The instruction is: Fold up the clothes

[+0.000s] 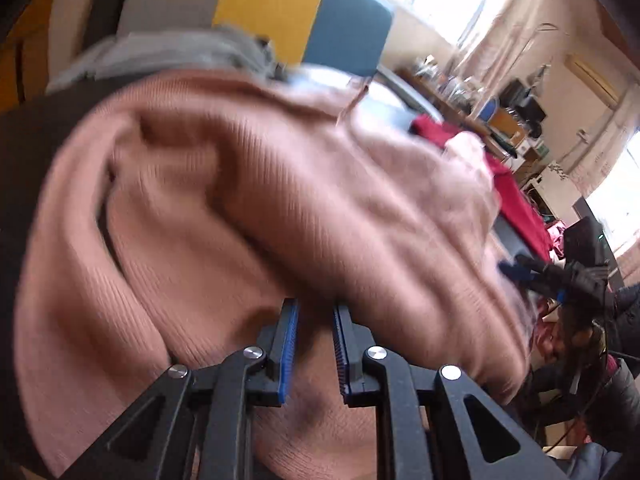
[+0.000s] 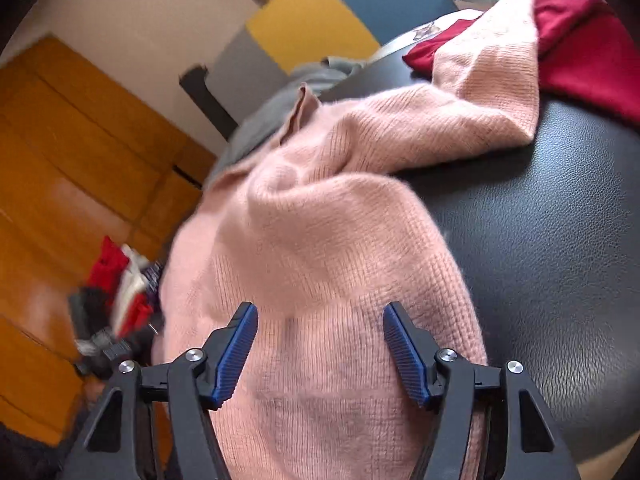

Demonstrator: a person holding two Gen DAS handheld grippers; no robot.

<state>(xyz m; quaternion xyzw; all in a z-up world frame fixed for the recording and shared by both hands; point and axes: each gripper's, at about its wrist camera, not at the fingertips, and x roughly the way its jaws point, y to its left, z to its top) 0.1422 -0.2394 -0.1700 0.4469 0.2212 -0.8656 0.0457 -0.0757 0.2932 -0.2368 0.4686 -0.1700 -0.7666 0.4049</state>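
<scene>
Blue-padded left gripper (image 1: 314,312) stands narrowly parted, pink knit sweater (image 1: 248,200) bunched just past its tips, nothing pinched between them. Right gripper (image 2: 320,320) hovers wide open over the same sweater, which drapes off the edge of a black leather surface (image 2: 552,240), a red garment (image 2: 580,48) behind.

Three garments lie around the black leather surface (image 2: 560,220): one pink knit sweater (image 2: 320,240) draped across it, one grey garment (image 2: 272,120) just behind the sweater, and one red garment (image 2: 580,52) at the sweater's far end. One heap of mixed red, white and grey clothes (image 2: 116,304) sits on the wooden floor beside the sweater, its pieces too blurred to count.
</scene>
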